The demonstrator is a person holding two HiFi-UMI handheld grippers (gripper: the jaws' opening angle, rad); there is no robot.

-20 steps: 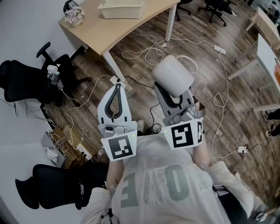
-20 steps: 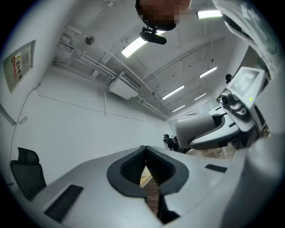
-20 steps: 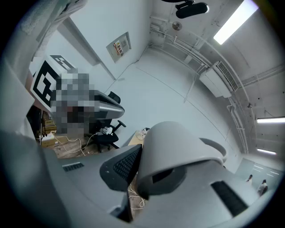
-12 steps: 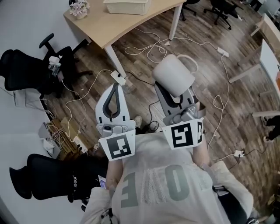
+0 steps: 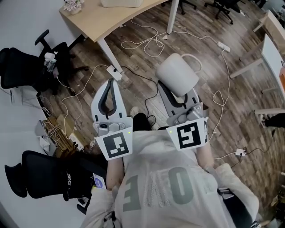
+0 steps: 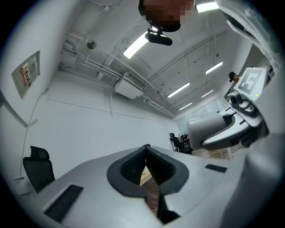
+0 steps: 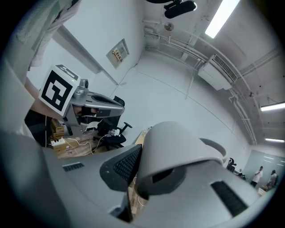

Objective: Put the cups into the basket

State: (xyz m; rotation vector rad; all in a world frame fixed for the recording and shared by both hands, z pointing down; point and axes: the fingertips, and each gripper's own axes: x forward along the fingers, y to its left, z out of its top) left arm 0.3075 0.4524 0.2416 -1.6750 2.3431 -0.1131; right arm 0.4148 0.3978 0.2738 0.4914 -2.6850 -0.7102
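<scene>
We hold both grippers out side by side: left gripper (image 5: 110,84) jaws seemingly pressed together, empty; right gripper (image 5: 179,98) jaws clamped on a cup (image 5: 175,73).

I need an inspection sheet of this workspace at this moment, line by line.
Surface: light wooden desk, mostly bare, ahead at the top of the head view.
Job's things: white cup held over the floor; basket on the desk, cut by the frame.
Clutter: small flower pot on the desk corner.
Grippers: right gripper shut on the cup; left gripper shut, empty.
Cables: white cables loop over the wooden floor.
Surroundings: black office chairs by the wall.
</scene>
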